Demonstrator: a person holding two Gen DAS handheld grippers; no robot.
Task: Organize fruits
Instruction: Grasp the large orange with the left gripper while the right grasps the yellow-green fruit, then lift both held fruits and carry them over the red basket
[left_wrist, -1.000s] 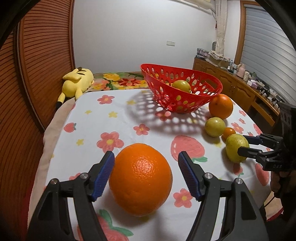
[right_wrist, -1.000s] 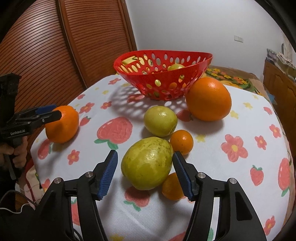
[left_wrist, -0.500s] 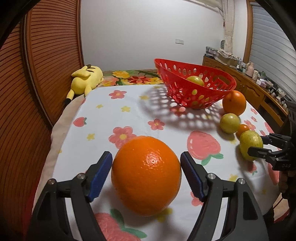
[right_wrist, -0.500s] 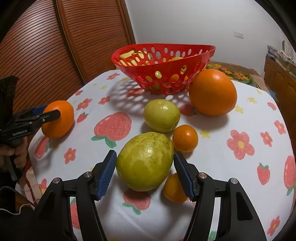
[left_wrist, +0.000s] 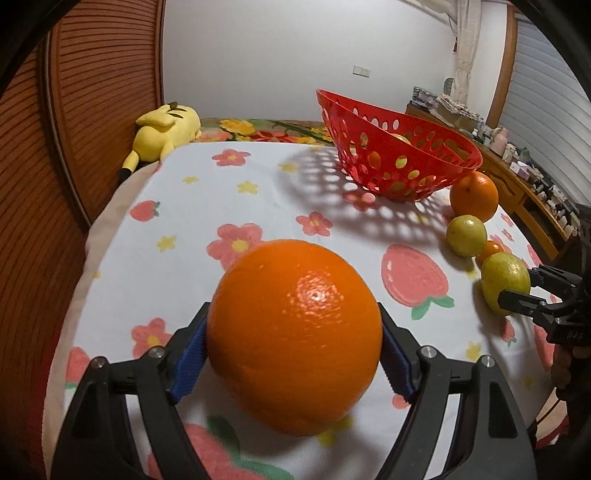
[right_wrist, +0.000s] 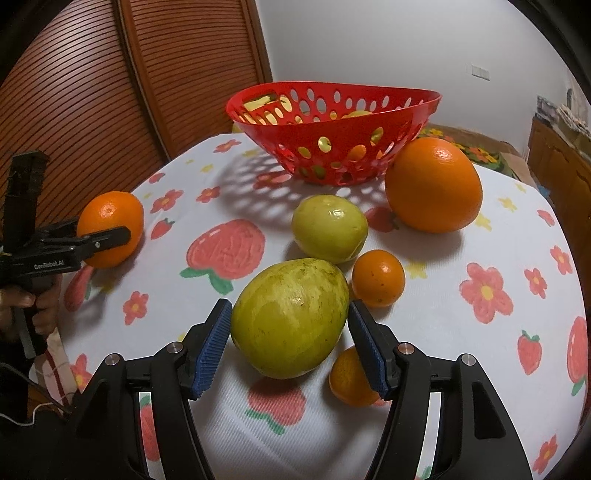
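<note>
oranges first: our left claw (left_wrist: 293, 356) has slid down and forward around the big orange (left_wrist: 294, 334), and now the blue pads sit on both sides of its middle. a moment ago the orange was out at the tips; now it is deep between the pads. the jaws are opening wider as they go, and the orange sits between them on the flowery cloth (left_wrist: 207, 206). the pads look very close to the skin, maybe touching, but we don't think they squeeze it yet.

our right claw (right_wrist: 290, 345) has hardly moved. it waits half open around the big green fruit (right_wrist: 291, 317), with a small gap on each side. so it holds nothing.

the red basket (right_wrist: 332, 122) stands at the far end of the cloth, with some yellow fruit already inside. a large orange (right_wrist: 434, 184), a round green fruit (right_wrist: 330, 229) and two small oranges lie near it, not in it.

we think both claws are ready to close. then each fruit can be lifted and carried to the basket. most fruits are not put away yet.
</note>
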